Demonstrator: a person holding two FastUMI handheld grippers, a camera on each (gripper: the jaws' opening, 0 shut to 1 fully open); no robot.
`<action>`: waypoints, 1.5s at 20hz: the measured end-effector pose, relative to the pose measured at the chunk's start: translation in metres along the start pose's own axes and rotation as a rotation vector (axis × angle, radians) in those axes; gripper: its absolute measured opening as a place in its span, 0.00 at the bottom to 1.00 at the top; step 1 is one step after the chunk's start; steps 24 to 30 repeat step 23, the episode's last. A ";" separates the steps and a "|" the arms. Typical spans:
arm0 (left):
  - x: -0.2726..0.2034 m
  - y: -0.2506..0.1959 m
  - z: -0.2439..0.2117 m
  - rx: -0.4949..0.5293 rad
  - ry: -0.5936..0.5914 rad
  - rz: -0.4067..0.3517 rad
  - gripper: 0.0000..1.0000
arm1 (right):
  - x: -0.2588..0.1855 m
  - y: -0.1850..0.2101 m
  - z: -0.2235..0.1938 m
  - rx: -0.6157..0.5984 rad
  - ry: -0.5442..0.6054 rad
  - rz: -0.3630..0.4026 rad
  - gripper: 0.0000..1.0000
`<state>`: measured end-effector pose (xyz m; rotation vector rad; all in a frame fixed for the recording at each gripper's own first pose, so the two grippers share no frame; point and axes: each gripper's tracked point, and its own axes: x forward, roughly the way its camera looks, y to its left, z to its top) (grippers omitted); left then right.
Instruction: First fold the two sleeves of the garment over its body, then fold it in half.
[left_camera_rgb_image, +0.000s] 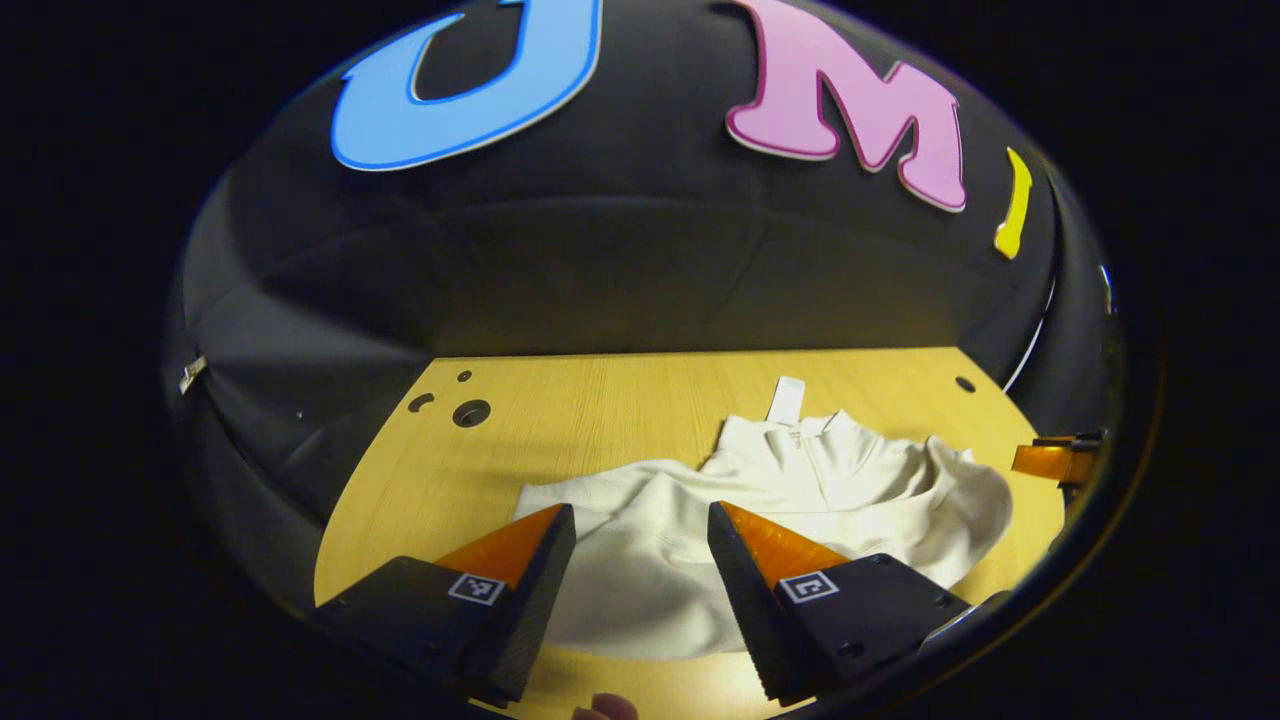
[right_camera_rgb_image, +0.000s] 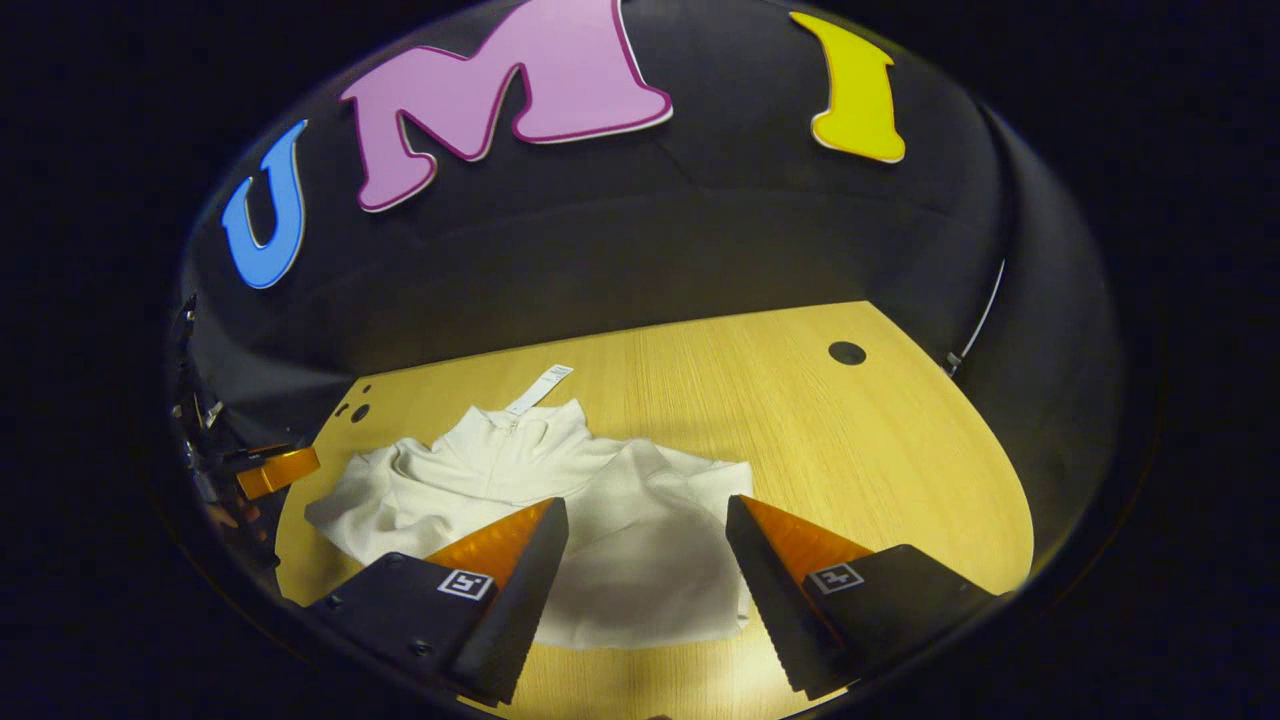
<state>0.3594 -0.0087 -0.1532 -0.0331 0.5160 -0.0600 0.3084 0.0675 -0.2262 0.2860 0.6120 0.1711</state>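
Both grippers, left (left_camera_rgb_image: 640, 520) and right (right_camera_rgb_image: 647, 512), hover over the table (right_camera_rgb_image: 800, 420) with fingers apart, empty. The white garment (right_camera_rgb_image: 560, 500) lies flat, collar toward the wall.

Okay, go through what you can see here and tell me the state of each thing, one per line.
Garment: lying on the table, both sleeves folded over its body, not yet folded in half.
Tag: sticking out past the collar, flat on the table.
Left hand-held gripper: open, holding nothing.
Right hand-held gripper: open, holding nothing.

white collared garment (left_camera_rgb_image: 760, 520) lies rumpled on wooden table (left_camera_rgb_image: 560, 420); sleeves folded in
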 end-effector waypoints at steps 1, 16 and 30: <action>-0.012 0.002 0.000 -0.016 -0.014 0.002 0.84 | -0.010 0.004 0.002 -0.011 -0.014 0.013 0.98; -0.151 -0.011 -0.099 -0.095 0.017 -0.007 0.84 | -0.125 0.038 -0.054 -0.060 -0.079 0.097 0.98; -0.169 -0.006 -0.128 -0.071 0.058 0.005 0.84 | -0.138 0.054 -0.076 -0.106 -0.050 0.144 0.97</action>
